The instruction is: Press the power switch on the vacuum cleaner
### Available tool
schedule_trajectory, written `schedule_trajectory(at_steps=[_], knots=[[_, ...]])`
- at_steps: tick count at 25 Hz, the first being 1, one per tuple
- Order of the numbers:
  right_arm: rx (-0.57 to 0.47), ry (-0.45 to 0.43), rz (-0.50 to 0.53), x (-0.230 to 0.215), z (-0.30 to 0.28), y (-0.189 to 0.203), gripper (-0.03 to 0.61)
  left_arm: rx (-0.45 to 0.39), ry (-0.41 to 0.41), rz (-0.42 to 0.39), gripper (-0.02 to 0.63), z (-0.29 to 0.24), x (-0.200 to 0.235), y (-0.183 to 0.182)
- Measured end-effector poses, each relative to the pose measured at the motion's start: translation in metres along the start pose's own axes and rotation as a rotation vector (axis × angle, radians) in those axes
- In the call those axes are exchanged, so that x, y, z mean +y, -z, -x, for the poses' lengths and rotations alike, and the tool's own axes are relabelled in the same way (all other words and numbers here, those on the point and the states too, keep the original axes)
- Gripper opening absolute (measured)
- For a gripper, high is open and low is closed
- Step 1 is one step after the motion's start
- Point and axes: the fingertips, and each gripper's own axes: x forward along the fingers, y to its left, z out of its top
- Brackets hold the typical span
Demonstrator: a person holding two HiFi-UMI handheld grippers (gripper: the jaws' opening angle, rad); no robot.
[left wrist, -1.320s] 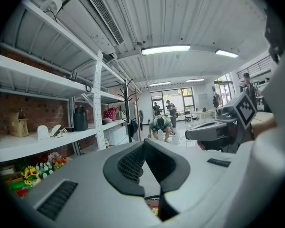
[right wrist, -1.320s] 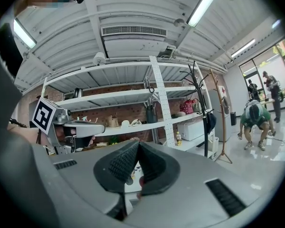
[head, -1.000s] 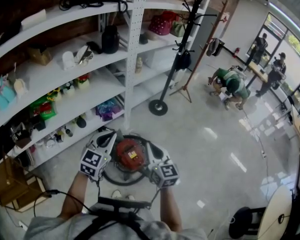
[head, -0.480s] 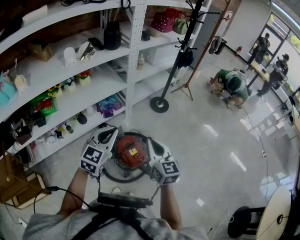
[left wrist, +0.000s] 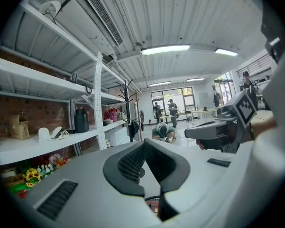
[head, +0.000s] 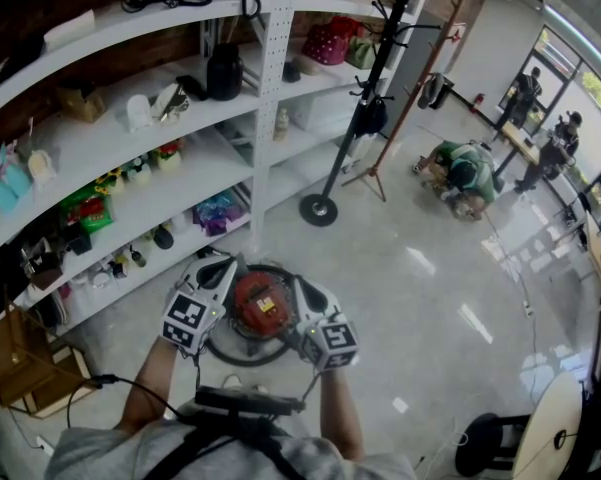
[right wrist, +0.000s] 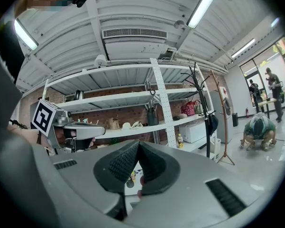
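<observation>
Left gripper (head: 220, 274) and right gripper (head: 302, 298), jaws pressed together and empty, flank the round red plastic vacuum cleaner (head: 258, 303); whether its switch is pressed cannot be told.

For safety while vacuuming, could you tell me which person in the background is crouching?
The person in the green top, bent low to the right of the coat stand; the other two stand upright farther off.
</observation>
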Motion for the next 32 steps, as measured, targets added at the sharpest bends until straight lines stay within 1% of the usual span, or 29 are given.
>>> schedule_trajectory(at_steps=[32], knots=[[0.015, -0.01, 0.006, 0.0006, -0.0033, 0.004, 0.012, 0.008, -0.006, 0.006, 0.006, -0.0021, -0.0022, 0.0056]])
